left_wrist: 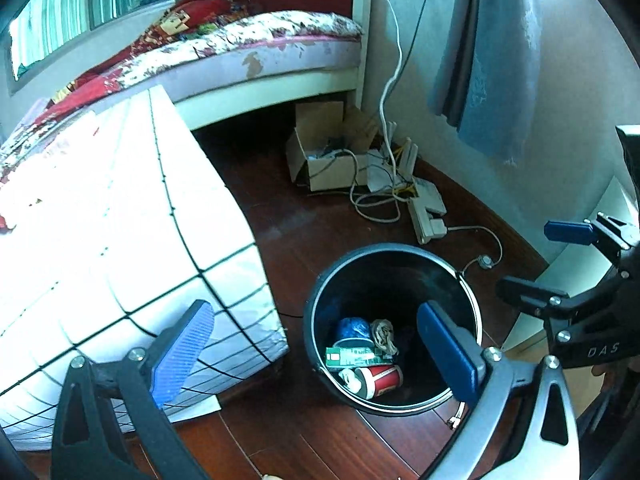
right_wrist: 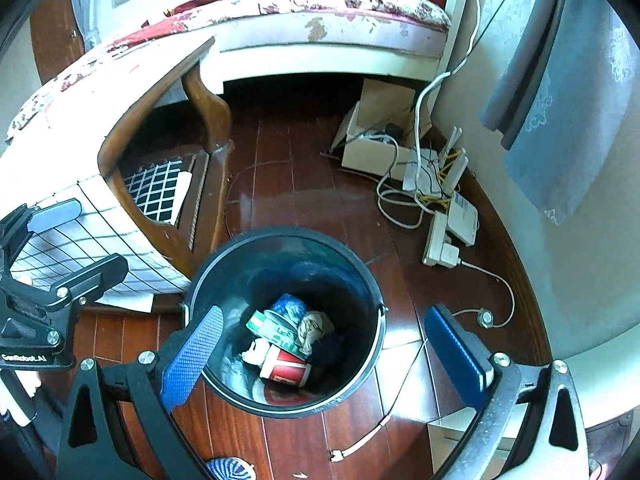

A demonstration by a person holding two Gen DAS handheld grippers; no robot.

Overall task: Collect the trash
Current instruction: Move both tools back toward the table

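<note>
Below both my tongs, left point(left_wrist: 316, 348) and right point(right_wrist: 324, 354), stands the bin point(right_wrist: 224, 264) on the floor, holding cup point(right_wrist: 286, 366) and wrappers; both tongs released, empty, right one nearer.

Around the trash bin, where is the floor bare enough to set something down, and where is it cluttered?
Bare wood floor lies between the trash bin, the bed frame and the cloth-covered table. Crowded: the corner by the wall, where the cardboard box, tangled cables and power strip sit. A thin cable crosses the floor right of the bin.
</note>
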